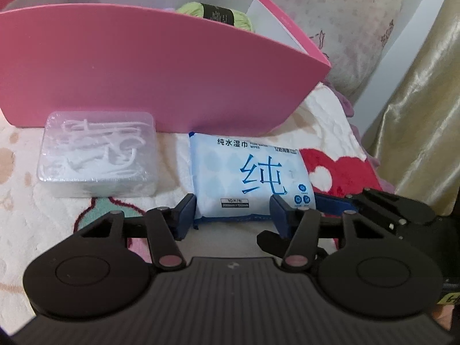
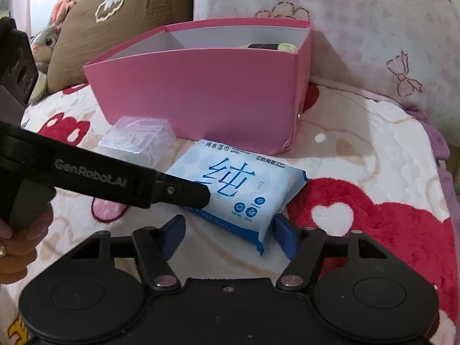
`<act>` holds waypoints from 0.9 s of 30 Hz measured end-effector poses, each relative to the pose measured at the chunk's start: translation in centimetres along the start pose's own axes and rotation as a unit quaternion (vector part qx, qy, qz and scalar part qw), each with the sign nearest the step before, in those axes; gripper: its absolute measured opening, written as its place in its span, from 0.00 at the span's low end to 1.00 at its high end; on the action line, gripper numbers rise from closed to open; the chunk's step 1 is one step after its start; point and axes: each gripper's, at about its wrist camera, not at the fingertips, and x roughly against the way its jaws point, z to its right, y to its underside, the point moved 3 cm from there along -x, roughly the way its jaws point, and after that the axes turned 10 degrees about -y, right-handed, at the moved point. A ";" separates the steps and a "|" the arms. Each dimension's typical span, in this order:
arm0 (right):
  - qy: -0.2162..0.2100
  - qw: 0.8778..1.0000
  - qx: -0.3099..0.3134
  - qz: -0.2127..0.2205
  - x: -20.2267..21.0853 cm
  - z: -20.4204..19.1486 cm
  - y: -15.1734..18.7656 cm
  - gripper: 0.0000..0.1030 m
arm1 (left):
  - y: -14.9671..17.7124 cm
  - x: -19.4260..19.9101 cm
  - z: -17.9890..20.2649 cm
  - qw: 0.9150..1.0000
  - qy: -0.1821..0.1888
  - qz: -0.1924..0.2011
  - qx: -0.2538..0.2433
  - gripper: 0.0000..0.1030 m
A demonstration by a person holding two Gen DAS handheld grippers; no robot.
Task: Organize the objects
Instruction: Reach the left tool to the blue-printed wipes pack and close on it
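A light-blue pack of wet wipes (image 1: 250,172) (image 2: 238,189) lies flat on the blanket in front of a pink box (image 1: 143,72) (image 2: 201,92). My left gripper (image 1: 233,212) stands at the pack's near end: the left pad meets its edge and the right pad overlaps its face, with no squeeze showing. My right gripper (image 2: 228,233) straddles the pack's near corner, and only the right pad is close to it. A clear case of white floss picks (image 1: 97,155) (image 2: 138,138) sits left of the pack. Green yarn (image 1: 230,14) (image 2: 287,46) lies inside the box.
The flowered fleece blanket (image 2: 359,149) covers the surface. A brown cushion (image 2: 120,28) and a plush rabbit (image 2: 46,40) sit back left, with a pink checked pillow (image 2: 359,28) behind the box. A gold curtain (image 1: 417,100) hangs at the right. A hand (image 2: 17,238) holds the left gripper.
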 end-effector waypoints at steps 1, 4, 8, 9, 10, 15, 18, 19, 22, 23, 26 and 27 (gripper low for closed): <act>0.000 1.000 0.002 -0.001 0.2 -0.2 0.0 0.68 | 0.2 0.0 0.1 1.000 0.001 -0.008 0.000 0.52; 0.003 1.000 0.006 -0.001 0.7 -0.7 0.2 0.68 | 0.6 0.5 0.1 0.999 0.014 -0.030 0.011 0.52; -0.015 1.000 0.004 -0.025 1.7 -1.1 0.9 0.71 | 1.3 1.6 0.1 0.996 0.031 -0.080 0.020 0.52; -0.024 0.999 -0.003 -0.029 2.0 -1.1 1.2 0.72 | 1.4 1.7 0.0 0.996 0.032 -0.086 0.024 0.52; -0.030 0.999 -0.009 -0.032 2.2 -1.1 1.4 0.73 | 1.4 1.8 -0.1 0.995 0.032 -0.088 0.030 0.53; -0.039 0.997 -0.072 -0.018 3.6 0.3 1.4 0.74 | 1.0 1.5 -1.6 0.994 0.016 -0.078 0.076 0.65; -0.063 0.988 -0.142 0.019 4.5 1.2 0.8 0.74 | 1.0 1.2 -2.1 0.993 0.027 -0.067 0.094 0.62; -0.065 0.986 -0.151 0.028 4.5 1.1 0.7 0.74 | 1.1 1.2 -2.0 0.994 0.030 -0.059 0.089 0.53; -0.022 0.986 -0.161 0.017 3.5 1.3 0.6 0.73 | 1.3 0.6 -2.0 0.994 0.029 -0.061 0.087 0.36; -0.007 0.986 -0.163 0.012 3.1 1.4 0.8 0.71 | 1.4 0.5 -2.2 0.994 0.030 -0.061 0.090 0.34; 0.010 0.983 -0.182 -0.002 2.0 1.8 1.5 0.59 | 1.4 0.4 -2.5 0.993 0.037 -0.063 0.096 0.30; 0.009 0.982 -0.189 -0.002 1.8 1.9 1.7 0.57 | 1.4 0.3 -2.5 0.993 0.038 -0.065 0.096 0.29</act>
